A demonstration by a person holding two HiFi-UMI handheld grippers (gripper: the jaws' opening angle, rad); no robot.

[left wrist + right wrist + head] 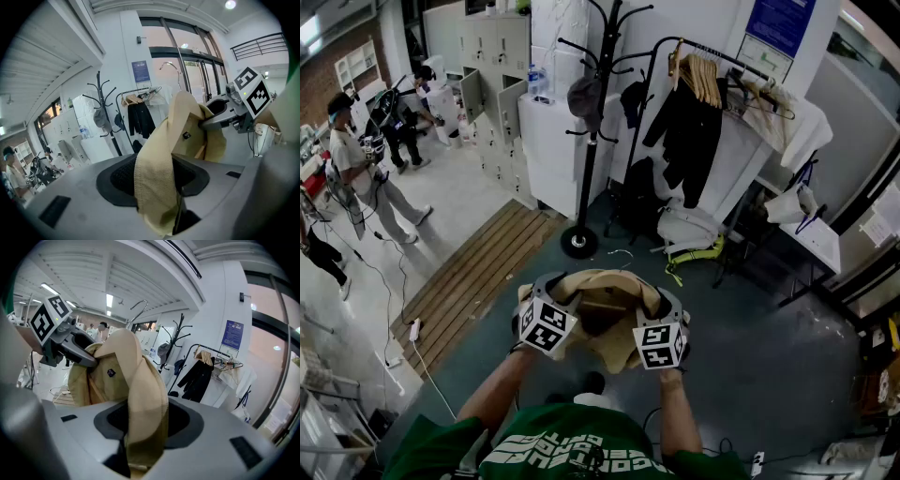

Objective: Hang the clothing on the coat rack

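Two grippers in head view: left gripper and right gripper hold beige jacket bunched between them above green floor. Coat rack stands ahead, well apart from jacket, with grey cap on hook.
Left gripper view: jaws pinch jacket fold, cloth stretches across to right gripper.
Right gripper view: jaws clamp another fold, cloth runs to left gripper.
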